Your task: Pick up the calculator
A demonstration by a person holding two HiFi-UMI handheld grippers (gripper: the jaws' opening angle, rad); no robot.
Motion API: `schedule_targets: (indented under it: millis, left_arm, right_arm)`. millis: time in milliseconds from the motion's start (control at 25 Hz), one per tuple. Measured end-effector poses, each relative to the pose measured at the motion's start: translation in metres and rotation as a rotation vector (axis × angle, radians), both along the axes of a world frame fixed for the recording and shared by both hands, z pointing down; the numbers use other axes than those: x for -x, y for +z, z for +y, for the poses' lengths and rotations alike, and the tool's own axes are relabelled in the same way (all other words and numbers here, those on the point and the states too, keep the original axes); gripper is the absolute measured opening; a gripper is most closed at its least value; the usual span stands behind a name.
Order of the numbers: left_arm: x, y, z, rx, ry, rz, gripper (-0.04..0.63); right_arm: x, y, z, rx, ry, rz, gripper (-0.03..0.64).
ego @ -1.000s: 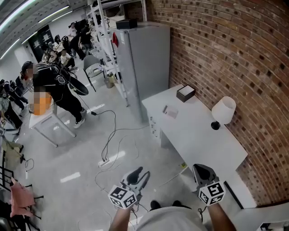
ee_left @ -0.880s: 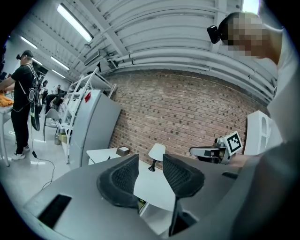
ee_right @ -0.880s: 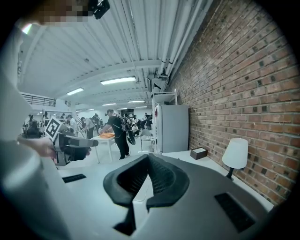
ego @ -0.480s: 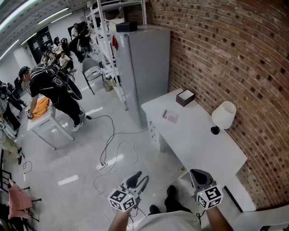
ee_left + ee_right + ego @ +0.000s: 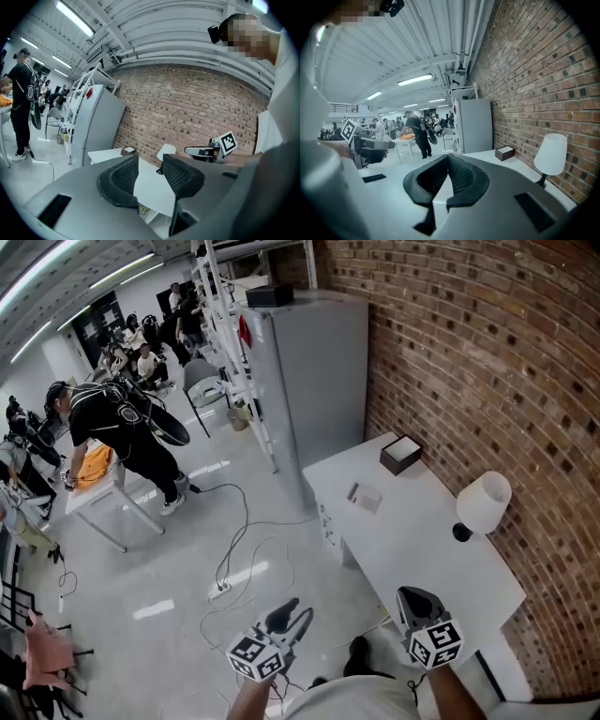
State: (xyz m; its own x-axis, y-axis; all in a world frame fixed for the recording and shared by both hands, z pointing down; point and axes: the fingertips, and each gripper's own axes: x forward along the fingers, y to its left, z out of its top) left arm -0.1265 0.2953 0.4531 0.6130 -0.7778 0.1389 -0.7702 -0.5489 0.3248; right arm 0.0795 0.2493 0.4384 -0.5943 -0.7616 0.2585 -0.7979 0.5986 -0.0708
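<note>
The calculator [image 5: 364, 495] is a small flat grey slab on the white table [image 5: 422, 540] by the brick wall, near the table's left edge. Both grippers hang in the air at the bottom of the head view, well short of it. My left gripper [image 5: 292, 617] [image 5: 149, 164] is over the floor with its jaws apart and nothing between them. My right gripper [image 5: 419, 600] [image 5: 448, 158] is near the table's front end, and its fingertips meet on nothing. The calculator does not show in either gripper view.
A dark box with a white top [image 5: 400, 454] stands at the table's far end and a white lamp [image 5: 483, 504] by the wall. A grey cabinet [image 5: 319, 371] rises beyond. Cables [image 5: 239, 549] trail on the floor. A person in black [image 5: 131, 432] bends over a small table [image 5: 103, 493].
The whole view has moved forward: table, lamp and box sit a little further right and lower in the head view. Both grippers travelled along with it, and their jaws look unchanged.
</note>
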Motion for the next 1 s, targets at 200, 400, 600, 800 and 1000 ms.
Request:
schedule_targets:
  millis: [200, 400, 600, 800, 1000]
  left_arm:
    - [-0.020, 0.000, -0.050, 0.007, -0.003, 0.003, 0.179]
    - [-0.041, 0.005, -0.093, 0.037, -0.017, 0.006, 0.179]
    - [-0.060, 0.006, -0.123, 0.064, -0.013, 0.000, 0.179]
    - [-0.065, 0.012, -0.148, 0.085, -0.006, -0.019, 0.178]
    - [-0.060, 0.023, -0.173, 0.104, 0.006, -0.011, 0.178]
  right_arm:
    - [-0.010, 0.008, -0.053, 0.020, -0.034, -0.012, 0.011]
    - [-0.025, 0.018, -0.098, 0.055, -0.053, -0.030, 0.012]
    - [-0.033, 0.030, -0.129, 0.098, -0.071, -0.055, 0.011]
    - [-0.033, 0.040, -0.151, 0.115, -0.075, -0.070, 0.012]
    - [-0.038, 0.048, -0.172, 0.133, -0.042, -0.057, 0.011]
